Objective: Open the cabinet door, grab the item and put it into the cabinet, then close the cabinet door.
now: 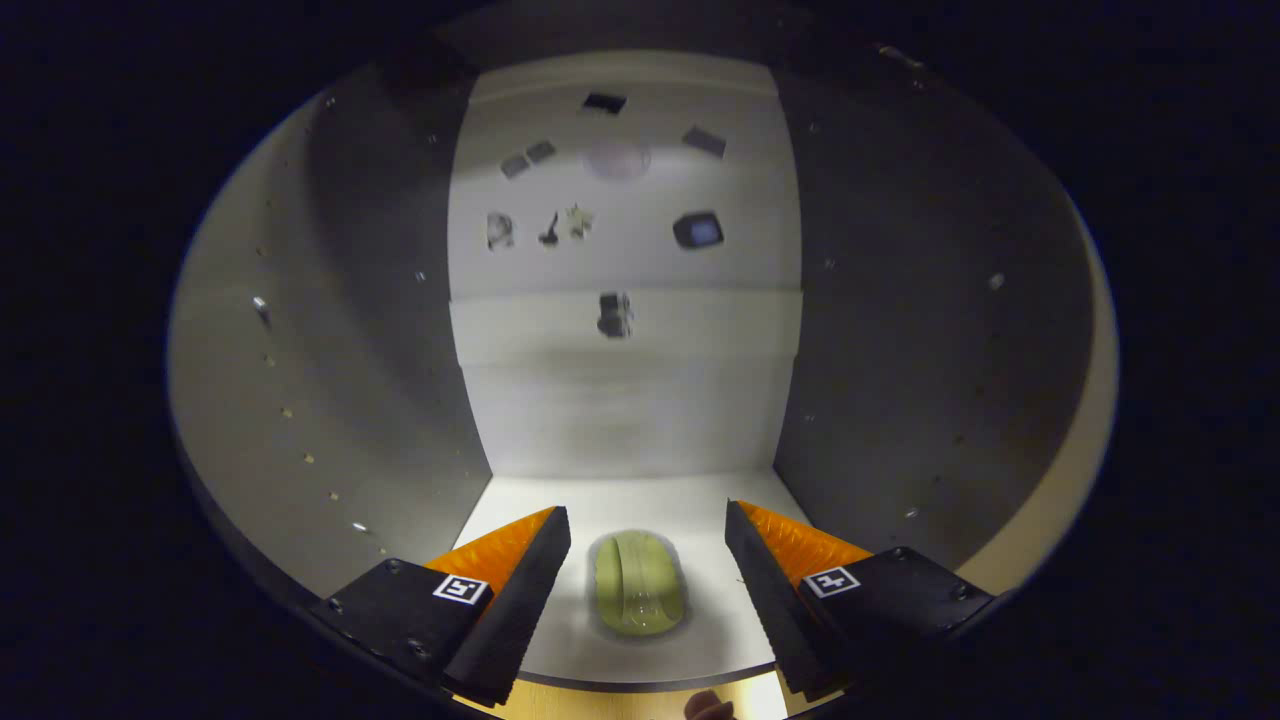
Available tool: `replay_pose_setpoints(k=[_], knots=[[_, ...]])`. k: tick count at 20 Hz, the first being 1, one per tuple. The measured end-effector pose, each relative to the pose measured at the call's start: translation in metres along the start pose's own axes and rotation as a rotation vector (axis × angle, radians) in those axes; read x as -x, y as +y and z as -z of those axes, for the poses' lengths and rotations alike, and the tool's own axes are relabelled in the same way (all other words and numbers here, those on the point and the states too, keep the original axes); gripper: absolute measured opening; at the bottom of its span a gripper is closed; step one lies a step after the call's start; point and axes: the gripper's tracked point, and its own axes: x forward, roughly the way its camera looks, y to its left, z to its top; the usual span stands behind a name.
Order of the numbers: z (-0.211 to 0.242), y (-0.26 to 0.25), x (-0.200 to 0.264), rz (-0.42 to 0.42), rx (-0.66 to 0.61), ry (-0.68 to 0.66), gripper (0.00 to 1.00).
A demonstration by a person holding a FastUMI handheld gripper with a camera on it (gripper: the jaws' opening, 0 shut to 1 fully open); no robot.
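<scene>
We saw the gripper [648,570] with jaws spread open, touching nothing; the small rounded pale-green item [638,596] lay between them on the white cabinet's [620,420] pale floor, grey side walls flanking.

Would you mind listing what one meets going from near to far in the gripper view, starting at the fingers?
Open gripper, its fingers apart and touching nothing → green item lying between them on the cabinet shelf → cabinet back wall.
</scene>
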Motion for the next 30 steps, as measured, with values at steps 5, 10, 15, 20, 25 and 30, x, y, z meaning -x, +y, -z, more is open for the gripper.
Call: replay_pose_setpoints(k=[5,10,15,20,25,30], knots=[[-0.062,-0.014,0.092,0.026,0.007,-0.196,0.98],[-0.087,-0.024,0.198,0.028,0.055,-0.351,0.98],[-0.077,-0.046,0.292,0.009,0.043,-0.401,0.98],[-0.054,-0.084,0.374,0.032,0.034,-0.408,0.97],[-0.038,-0.129,0.441,0.096,0.071,-0.438,0.98],[-0.018,-0.184,0.479,0.166,0.060,-0.417,0.97]])
